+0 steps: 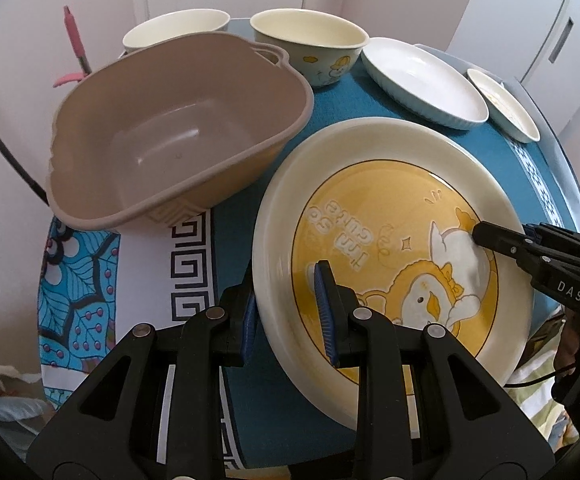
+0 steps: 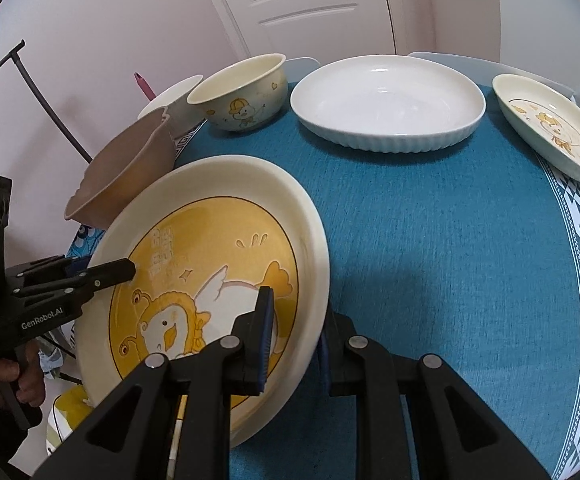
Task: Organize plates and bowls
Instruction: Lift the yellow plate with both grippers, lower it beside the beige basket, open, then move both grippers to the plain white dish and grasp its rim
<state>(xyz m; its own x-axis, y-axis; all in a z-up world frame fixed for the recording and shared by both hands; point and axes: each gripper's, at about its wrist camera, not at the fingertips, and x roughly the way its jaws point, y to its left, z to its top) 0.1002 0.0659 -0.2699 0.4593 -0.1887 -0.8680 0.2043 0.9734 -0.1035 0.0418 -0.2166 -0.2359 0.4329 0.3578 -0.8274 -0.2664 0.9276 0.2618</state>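
Beige basin (image 1: 177, 128) beside yellow plate (image 1: 390, 240)

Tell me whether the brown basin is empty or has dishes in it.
Empty. The left wrist view looks straight into the brown basin and shows only its bare bottom; the bowls stand outside, behind it.

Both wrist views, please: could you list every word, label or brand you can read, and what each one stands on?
"I'm so cute": printed upside down on the yellow duck plate; in the right wrist view it is glared out.
"DAS": on the right tongs; any further letters are cut off.
"GenRobot.AI": on the left tongs.
The duck bowl and small duck dish show only drawings.
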